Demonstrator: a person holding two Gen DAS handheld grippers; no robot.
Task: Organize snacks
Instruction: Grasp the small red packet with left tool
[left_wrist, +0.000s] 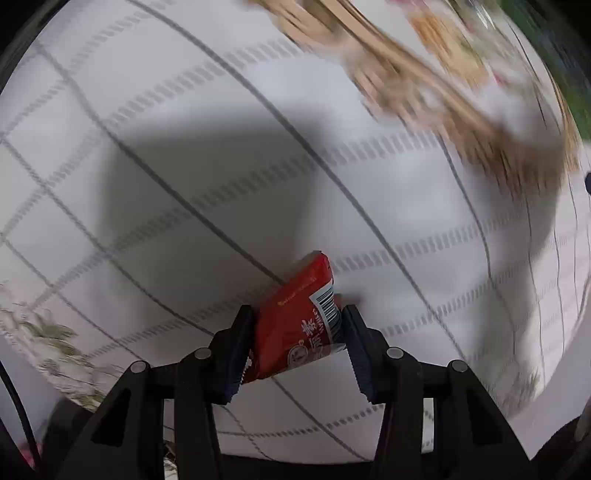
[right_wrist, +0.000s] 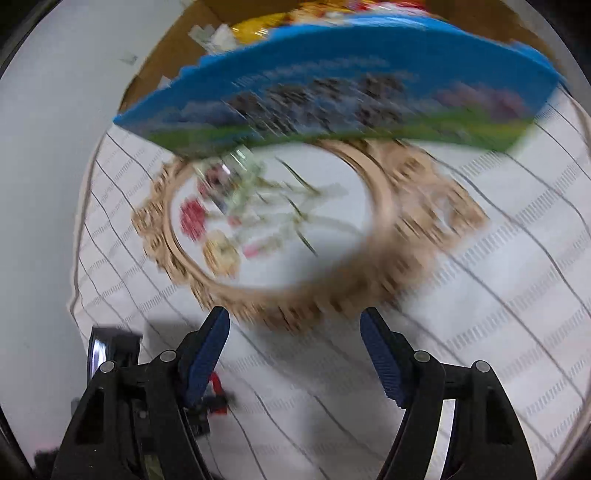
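Note:
My left gripper (left_wrist: 297, 314) is shut on a red snack packet (left_wrist: 295, 325) with a barcode, held above the white checked tablecloth (left_wrist: 184, 166). My right gripper (right_wrist: 295, 319) is open and empty, above the cloth just in front of a round wooden tray (right_wrist: 280, 299) with a flower-painted middle. A large blue and green snack bag (right_wrist: 332, 96) hangs in the air over the tray's far side, blurred by motion. The tray's edge also shows blurred in the left wrist view (left_wrist: 424, 85).
A brown cardboard box (right_wrist: 173, 48) with yellow and red snack packs (right_wrist: 258, 27) stands behind the tray. The left gripper and its red packet show at the lower left of the right wrist view (right_wrist: 216, 395). The cloth's left edge (right_wrist: 79, 240) meets a pale floor.

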